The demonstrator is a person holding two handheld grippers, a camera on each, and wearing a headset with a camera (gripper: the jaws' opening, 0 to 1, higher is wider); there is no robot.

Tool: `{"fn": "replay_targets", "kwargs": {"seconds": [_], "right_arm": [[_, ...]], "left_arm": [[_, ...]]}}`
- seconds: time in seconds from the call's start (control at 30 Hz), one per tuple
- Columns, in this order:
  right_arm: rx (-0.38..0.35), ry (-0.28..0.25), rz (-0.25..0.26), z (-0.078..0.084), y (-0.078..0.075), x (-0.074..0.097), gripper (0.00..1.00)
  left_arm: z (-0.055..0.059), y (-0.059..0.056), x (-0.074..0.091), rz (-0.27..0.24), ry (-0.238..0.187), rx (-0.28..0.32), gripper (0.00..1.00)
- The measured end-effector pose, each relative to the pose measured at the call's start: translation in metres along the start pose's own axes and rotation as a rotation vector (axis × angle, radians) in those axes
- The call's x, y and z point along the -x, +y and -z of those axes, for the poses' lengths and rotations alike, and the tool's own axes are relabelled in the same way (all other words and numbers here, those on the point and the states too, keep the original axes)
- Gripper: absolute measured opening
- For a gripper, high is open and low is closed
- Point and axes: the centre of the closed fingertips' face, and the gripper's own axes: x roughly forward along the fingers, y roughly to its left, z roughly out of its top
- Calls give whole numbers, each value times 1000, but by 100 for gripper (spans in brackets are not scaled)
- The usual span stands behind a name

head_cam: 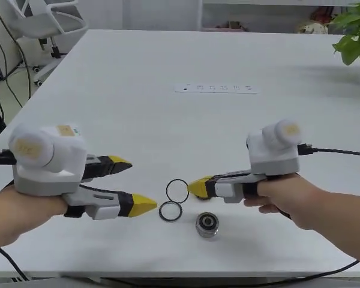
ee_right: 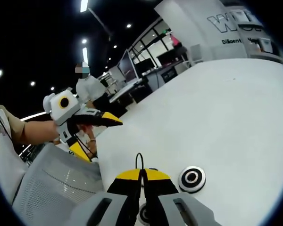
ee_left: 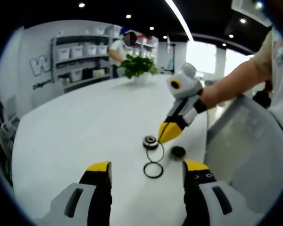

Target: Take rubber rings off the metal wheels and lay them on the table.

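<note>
The right gripper (head_cam: 195,187) is closed, its yellow tips pinching a ring (head_cam: 167,192) by the edge. The thin loop sticks out past the tips toward the left gripper (head_cam: 131,183), which faces it with jaws spread wide and empty. A second ring (head_cam: 161,212) lies flat on the table (head_cam: 168,120) between the two grippers, just ahead of the left one's lower jaw. A wheel (head_cam: 207,223) stands just beside the right gripper's tips, on the person's side. In the left gripper view a second wheel (ee_left: 150,141) sits close under those tips. A paper strip (head_cam: 216,89) lies well beyond both grippers, and a plant (head_cam: 354,36) stands far past the right one.
</note>
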Motion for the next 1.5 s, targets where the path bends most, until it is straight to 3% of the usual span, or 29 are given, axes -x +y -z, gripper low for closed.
{"fn": "replay_targets", "kwargs": {"seconds": [0.2, 0.57, 1.0, 1.5], "right_arm": [[-10, 36, -9, 11, 7, -9, 0], [-12, 98, 8, 27, -1, -21, 0], [-21, 102, 50, 27, -11, -26, 1], [25, 128, 77, 32, -15, -21, 12]], "left_arm": [[8, 1, 6, -10, 7, 13, 63], [14, 1, 11, -22, 20, 12, 64], [18, -1, 12, -23, 37, 12, 64], [19, -4, 10, -14, 57, 11, 64]]}}
